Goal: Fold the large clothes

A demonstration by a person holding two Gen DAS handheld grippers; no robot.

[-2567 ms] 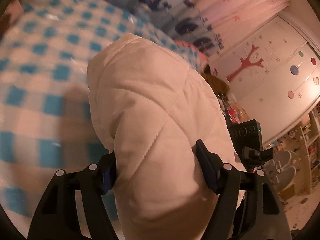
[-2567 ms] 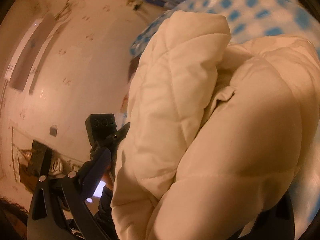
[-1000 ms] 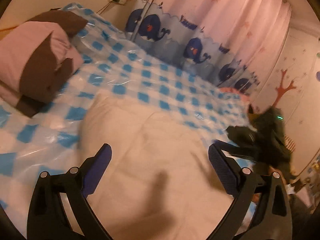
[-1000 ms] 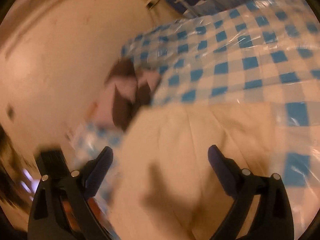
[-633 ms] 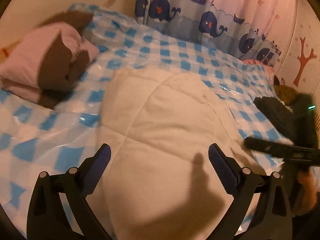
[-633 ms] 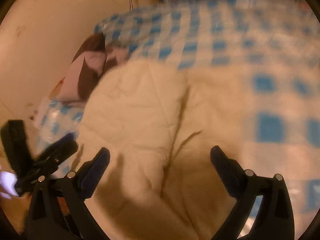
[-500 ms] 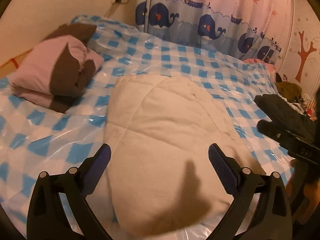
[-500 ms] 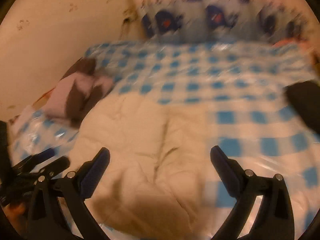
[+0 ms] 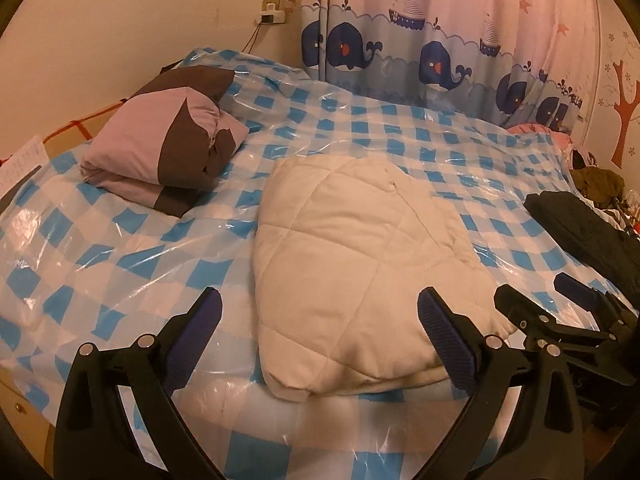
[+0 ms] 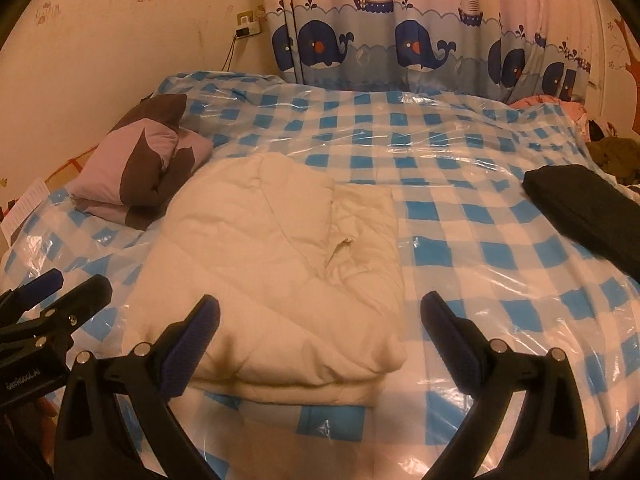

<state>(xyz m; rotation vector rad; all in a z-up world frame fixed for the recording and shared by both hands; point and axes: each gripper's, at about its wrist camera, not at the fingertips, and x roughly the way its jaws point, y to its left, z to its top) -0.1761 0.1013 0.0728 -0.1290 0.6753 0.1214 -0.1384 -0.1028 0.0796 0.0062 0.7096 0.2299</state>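
Note:
A cream quilted jacket [image 9: 352,260] lies folded in a compact bundle near the front edge of the bed; it also shows in the right wrist view [image 10: 276,264]. My left gripper [image 9: 318,328] is open and empty, held back above the jacket's near end. My right gripper [image 10: 320,328] is open and empty, over the jacket's near right corner. The right gripper shows at the right of the left wrist view [image 9: 560,312], and the left gripper shows at the left of the right wrist view [image 10: 56,300].
The bed [image 9: 120,272] has a blue-and-white check cover under clear plastic. A folded pink-and-brown garment [image 9: 168,152] lies at the back left. A dark garment [image 10: 584,212] lies at the right. Whale curtains [image 10: 400,44] hang behind.
Both grippers held the jacket bundle up, then let it go onto the bed. They have opened and drawn back from it.

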